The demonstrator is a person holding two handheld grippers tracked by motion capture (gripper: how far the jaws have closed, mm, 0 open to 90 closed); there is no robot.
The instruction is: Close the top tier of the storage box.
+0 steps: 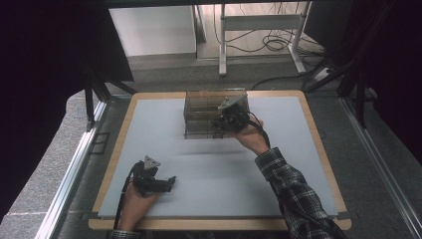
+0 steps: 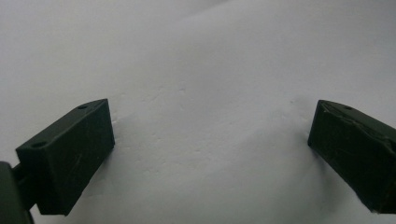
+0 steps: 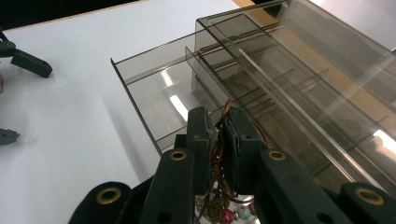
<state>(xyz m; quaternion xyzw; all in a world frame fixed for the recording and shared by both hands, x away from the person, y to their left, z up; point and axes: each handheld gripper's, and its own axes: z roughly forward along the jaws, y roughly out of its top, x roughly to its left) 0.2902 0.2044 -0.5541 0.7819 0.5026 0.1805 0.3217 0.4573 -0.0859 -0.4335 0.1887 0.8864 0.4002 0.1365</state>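
Right gripper (image 3: 219, 135) clamped on a beaded wire trinket (image 3: 219, 205) over the clear drawer box (image 3: 299, 84); left gripper (image 2: 210, 154) wide open, empty.

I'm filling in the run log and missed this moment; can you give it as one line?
right gripper: shut on beaded string | over open drawer of clear organizer | left gripper: open, on table

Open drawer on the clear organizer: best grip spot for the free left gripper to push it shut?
Probably the drawer's front wall, from the open table side. It juts out of the smoked organizer as a thin upright lip that jaws could straddle from above. The left gripper is open and idle; the right gripper is shut on a beaded cord.
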